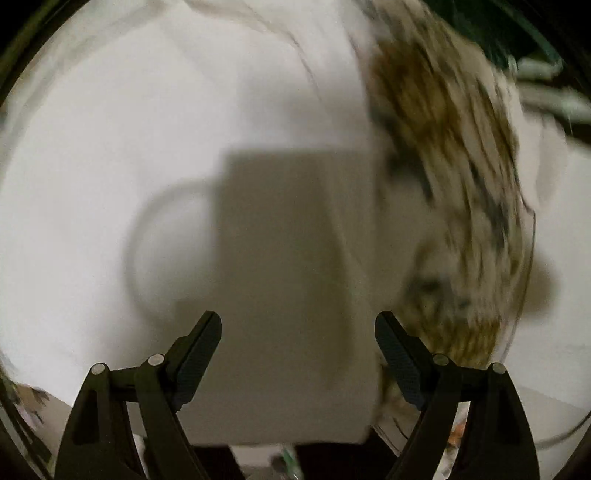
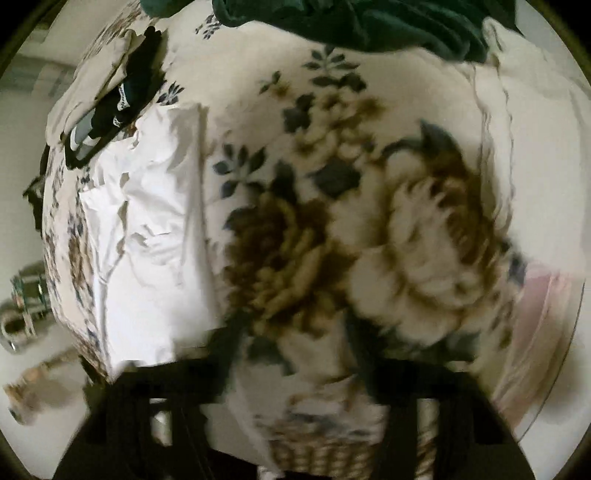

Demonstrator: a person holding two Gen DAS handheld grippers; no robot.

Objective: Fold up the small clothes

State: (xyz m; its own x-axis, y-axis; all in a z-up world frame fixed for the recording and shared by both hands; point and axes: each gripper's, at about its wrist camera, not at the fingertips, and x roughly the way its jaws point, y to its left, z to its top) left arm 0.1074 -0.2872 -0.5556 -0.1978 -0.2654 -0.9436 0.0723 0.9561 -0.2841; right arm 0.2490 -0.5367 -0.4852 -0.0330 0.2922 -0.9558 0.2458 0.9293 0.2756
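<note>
In the left wrist view my left gripper (image 1: pixel 297 332) is open and empty, its fingers spread wide just above a white garment (image 1: pixel 147 147) that fills most of the frame; the gripper's shadow falls on it. In the right wrist view my right gripper (image 2: pixel 295 332) is motion-blurred; its jaws look spread apart and hold nothing, above a floral-printed bed cover (image 2: pixel 332 221). The white garment (image 2: pixel 147 221) lies flat on the cover to the gripper's left.
The floral cover (image 1: pixel 461 166) shows right of the white garment. A dark green cloth (image 2: pixel 369 22) lies at the far edge. Black and beige clothes (image 2: pixel 122 81) sit at far left. A pink item (image 2: pixel 535 314) lies at right. A woven basket (image 2: pixel 325 454) stands below the bed edge.
</note>
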